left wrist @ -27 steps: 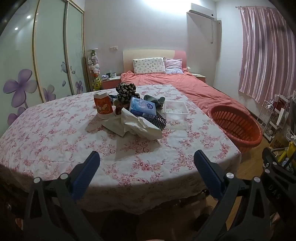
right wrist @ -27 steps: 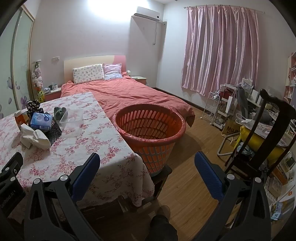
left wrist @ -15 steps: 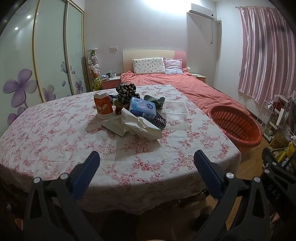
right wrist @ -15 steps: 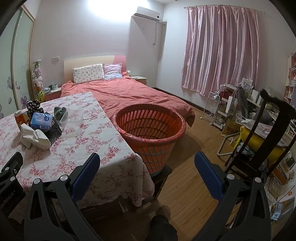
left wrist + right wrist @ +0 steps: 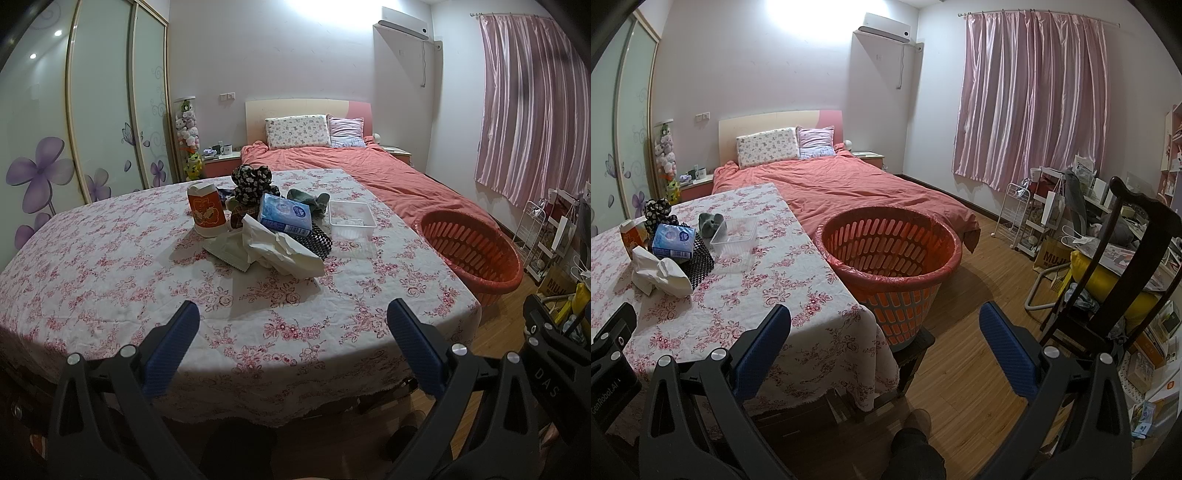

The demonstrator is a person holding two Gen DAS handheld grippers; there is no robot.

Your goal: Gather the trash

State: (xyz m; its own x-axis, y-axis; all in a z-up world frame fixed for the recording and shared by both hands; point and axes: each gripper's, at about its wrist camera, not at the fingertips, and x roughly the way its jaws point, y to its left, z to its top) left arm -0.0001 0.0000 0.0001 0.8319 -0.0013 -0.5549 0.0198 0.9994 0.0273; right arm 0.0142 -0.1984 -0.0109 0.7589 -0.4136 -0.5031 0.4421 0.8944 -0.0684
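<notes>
A pile of trash lies mid-table on the floral tablecloth point(image 5: 110, 258): crumpled white paper point(image 5: 280, 251), a blue tissue pack point(image 5: 284, 214), an orange cup point(image 5: 207, 212), a clear plastic tray point(image 5: 351, 223), a black mesh piece point(image 5: 319, 242). An orange slotted basket point(image 5: 890, 254) stands on a stool at the table's right edge. My left gripper point(image 5: 291, 317) is open over the table's near edge, well short of the pile. My right gripper point(image 5: 884, 321) is open, held in front of the basket, nothing between its fingers.
A bed with a red cover point(image 5: 849, 184) lies beyond the table. A dark wooden chair point(image 5: 1108, 266) and cluttered shelves stand at the right. A wardrobe with flower doors point(image 5: 92, 122) lines the left wall. Wooden floor point(image 5: 990, 280) shows between basket and chair.
</notes>
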